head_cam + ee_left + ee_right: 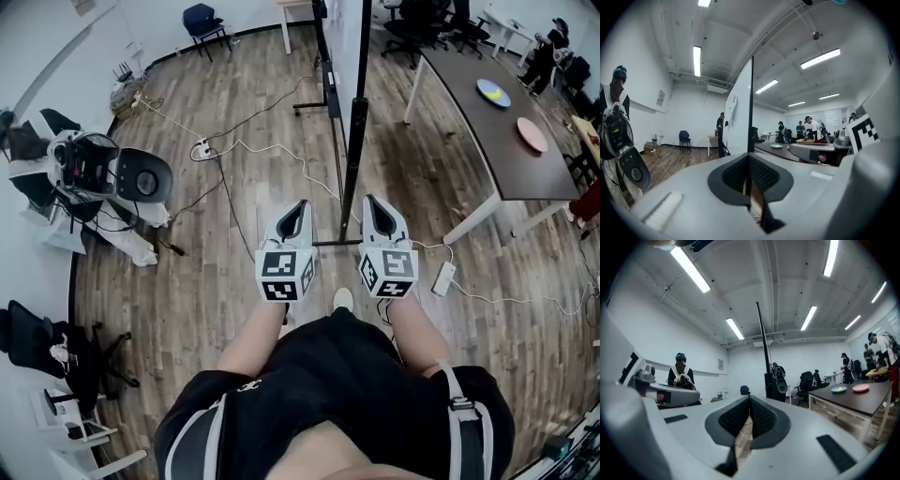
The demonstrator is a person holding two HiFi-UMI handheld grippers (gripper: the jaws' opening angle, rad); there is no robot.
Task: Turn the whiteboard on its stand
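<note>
The whiteboard [358, 112] stands straight ahead on its black wheeled stand [326, 101], and I see it edge-on from above. My left gripper [300, 206] hangs just left of the board's near edge and my right gripper [373, 202] just right of it; neither touches the board. In the left gripper view the white board face [737, 117] and its black edge rise beyond my left gripper [748, 157], whose jaws meet with nothing between them. The right gripper view has the board as a thin dark line [762, 341] above my shut, empty right gripper [750, 398].
A dark table [483, 117] with two plates stands at the right. White cables and power strips [442, 277] lie on the wooden floor. A robot and gear [103, 173] sit at the left, office chairs [427, 23] at the back. People stand in the distance.
</note>
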